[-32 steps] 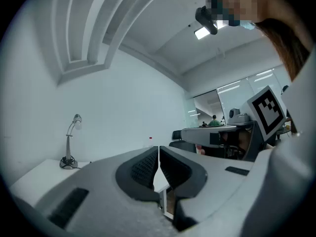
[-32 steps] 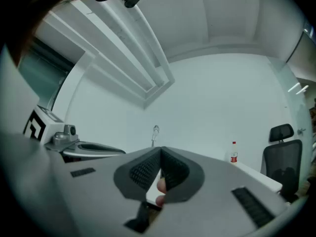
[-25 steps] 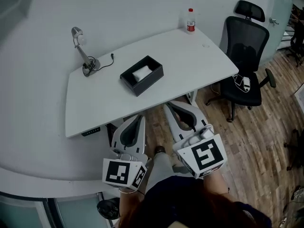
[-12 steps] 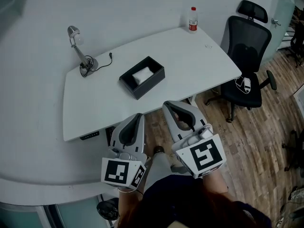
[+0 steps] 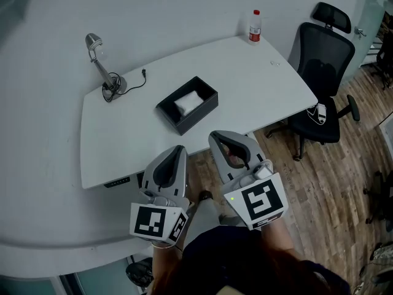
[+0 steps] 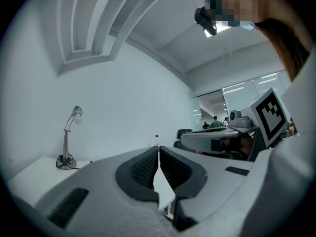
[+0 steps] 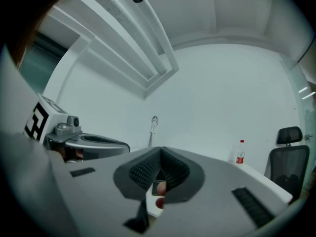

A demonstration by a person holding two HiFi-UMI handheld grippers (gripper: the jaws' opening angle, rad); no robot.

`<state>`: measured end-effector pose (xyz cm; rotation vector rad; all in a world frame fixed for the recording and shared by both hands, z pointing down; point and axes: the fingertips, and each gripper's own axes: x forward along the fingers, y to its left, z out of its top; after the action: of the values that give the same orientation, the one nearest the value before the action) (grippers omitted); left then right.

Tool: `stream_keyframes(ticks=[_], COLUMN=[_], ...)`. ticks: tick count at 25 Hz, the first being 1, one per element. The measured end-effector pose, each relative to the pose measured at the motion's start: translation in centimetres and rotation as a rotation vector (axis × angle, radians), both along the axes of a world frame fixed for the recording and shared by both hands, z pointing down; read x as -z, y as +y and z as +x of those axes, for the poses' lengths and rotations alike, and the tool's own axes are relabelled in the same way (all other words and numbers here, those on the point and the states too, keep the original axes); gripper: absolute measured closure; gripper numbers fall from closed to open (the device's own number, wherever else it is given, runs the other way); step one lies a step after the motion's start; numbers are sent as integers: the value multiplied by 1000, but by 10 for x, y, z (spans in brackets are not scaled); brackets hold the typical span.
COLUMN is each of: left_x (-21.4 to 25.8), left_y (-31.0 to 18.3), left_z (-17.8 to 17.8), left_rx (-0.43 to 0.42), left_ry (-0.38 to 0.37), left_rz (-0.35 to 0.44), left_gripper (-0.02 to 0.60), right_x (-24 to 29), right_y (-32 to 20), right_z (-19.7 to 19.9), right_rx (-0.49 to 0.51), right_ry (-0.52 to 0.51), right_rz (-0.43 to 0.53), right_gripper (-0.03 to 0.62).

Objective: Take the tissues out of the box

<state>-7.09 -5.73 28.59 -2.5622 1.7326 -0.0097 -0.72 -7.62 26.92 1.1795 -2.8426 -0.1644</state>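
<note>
A black open tissue box sits in the middle of the white table, with white tissues showing inside it. My left gripper hangs off the table's near edge, jaws shut with nothing between them. My right gripper is beside it, just short of the table's near edge, also shut and empty. Both are well short of the box. In the left gripper view the left gripper has its jaw tips touching; the right gripper has its tips meeting in the right gripper view.
A desk lamp with a cable stands at the table's far left. A bottle with a red cap stands at the far right corner. A black office chair is to the right on the wooden floor.
Both grippers have risen slightly toward the table's near edge. The view has shifted a little, so the table and box sit lower in frame. Jaws stay shut.
</note>
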Motion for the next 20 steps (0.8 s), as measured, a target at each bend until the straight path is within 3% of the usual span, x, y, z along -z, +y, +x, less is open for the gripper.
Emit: stream_keyframes(ticks=[20], left_x=[-7], left_y=[-67], left_z=[-38], left_rx=[-19], left_ry=[39], left_rz=[-33], left_gripper=[555], right_x=[-18], right_y=[-69], right_z=[-37], right_rx=[-29], right_ry=[86], right_rz=[-64], right_gripper=[574])
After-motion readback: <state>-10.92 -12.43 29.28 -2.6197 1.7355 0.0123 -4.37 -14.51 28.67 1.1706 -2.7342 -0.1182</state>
